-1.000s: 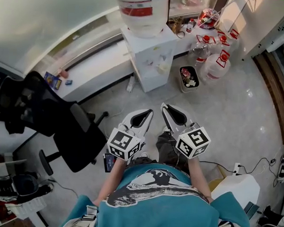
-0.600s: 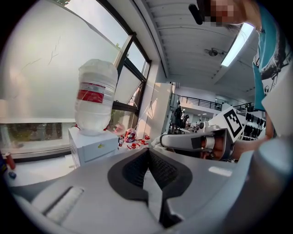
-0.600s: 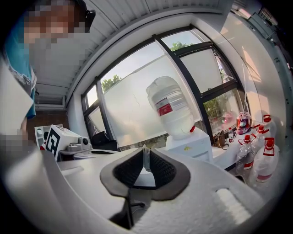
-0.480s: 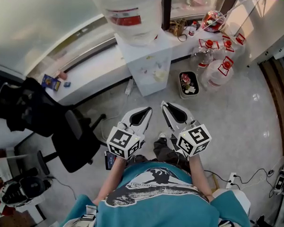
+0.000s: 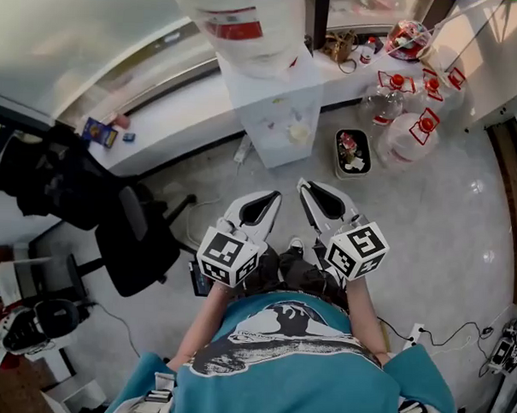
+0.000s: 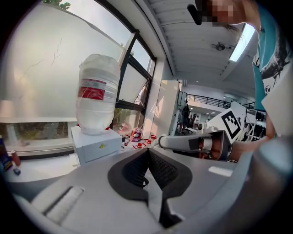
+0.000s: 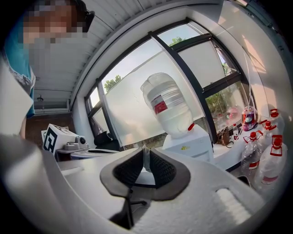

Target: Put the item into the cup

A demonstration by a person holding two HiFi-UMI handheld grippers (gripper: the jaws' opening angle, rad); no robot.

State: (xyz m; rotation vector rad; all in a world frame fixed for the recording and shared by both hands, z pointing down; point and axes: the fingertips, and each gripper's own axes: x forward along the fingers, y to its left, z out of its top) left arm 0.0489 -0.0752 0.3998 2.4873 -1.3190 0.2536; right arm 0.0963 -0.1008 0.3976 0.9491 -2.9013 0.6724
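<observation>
**A:** Head view first. What changes?

**B:** The whole room slides. The water jugs (image 5: 416, 131) and the small bin (image 5: 352, 154) sit further right than a second ago. The water dispenser (image 5: 276, 108) barely shifts. The office chair (image 5: 137, 239) stays on the left. The left gripper (image 5: 274, 194) and right gripper (image 5: 304, 185) keep side by side in front of the body, aimed at the dispenser.

**A:** What does that mean for the task?

**B:** My read is that the person is only walking or turning, so nothing has started. There is no cup and no item anywhere on this floor. The person's own body hides the near floor, and the bin's contents are too small to name.

**A:** Left gripper view?

**B:** The left jaws are together at the tips with nothing between them. The dispenser's bottle (image 6: 94, 93) is far left, and the right gripper's tip pokes in from the right. The gripper body blocks everything low. Still no cup.

**A:** Right gripper view?

**B:** The right gripper (image 7: 145, 150) has its pads drawn together at the far end. A pale sliver shows at the seam, and I can't say whether it is a thing or just background. The dispenser is far ahead and the jugs are at the right edge, cut off. Item and cup are out of sight in all three views.
</observation>
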